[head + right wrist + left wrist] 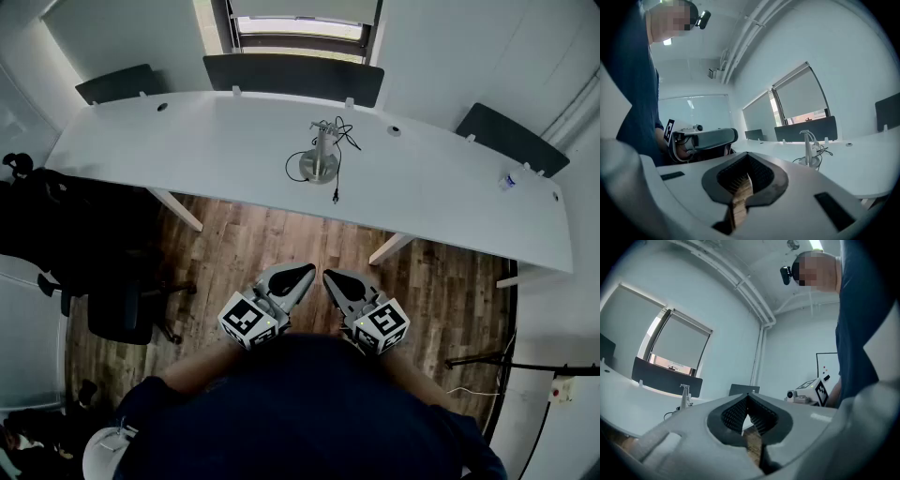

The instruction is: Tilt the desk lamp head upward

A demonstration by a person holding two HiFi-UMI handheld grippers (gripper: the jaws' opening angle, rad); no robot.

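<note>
A small silver desk lamp stands on a round base near the middle of the long white desk, its black cord looped beside it. The lamp shows far off at the left in the left gripper view, and the lamp shows at the right in the right gripper view. Both grippers are held close to the person's body over the wooden floor, well short of the desk. My left gripper is shut and empty. My right gripper is shut and empty too, tips almost side by side.
Dark divider panels line the desk's far edge. A black office chair and dark bags stand at the left. A small bottle sits at the desk's right end. White desk legs stand ahead on the wooden floor.
</note>
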